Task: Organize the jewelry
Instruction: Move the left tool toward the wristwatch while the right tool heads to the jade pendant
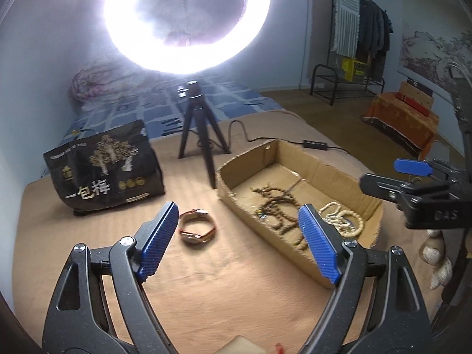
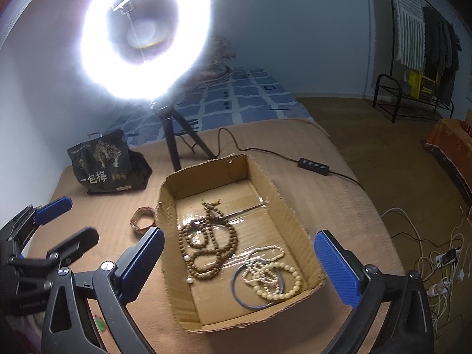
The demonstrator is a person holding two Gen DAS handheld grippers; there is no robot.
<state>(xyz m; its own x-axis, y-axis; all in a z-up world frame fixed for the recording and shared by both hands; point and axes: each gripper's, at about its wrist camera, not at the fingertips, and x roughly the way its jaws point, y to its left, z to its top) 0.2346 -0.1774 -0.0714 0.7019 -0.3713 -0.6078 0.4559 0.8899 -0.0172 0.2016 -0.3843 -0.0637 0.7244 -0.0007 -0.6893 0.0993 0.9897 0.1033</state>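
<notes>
The bracelet lies just ahead of the left gripper — nearer its left finger, outside the cardboard box — both grippers gaping, empty.

Both wrist views look down, close, sharing the cardboard box.

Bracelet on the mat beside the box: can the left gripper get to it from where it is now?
Probably yes. The bracelet lies alone on the mat, outside the cardboard box, just ahead of the open, empty left gripper. Nothing sits between them.
</notes>
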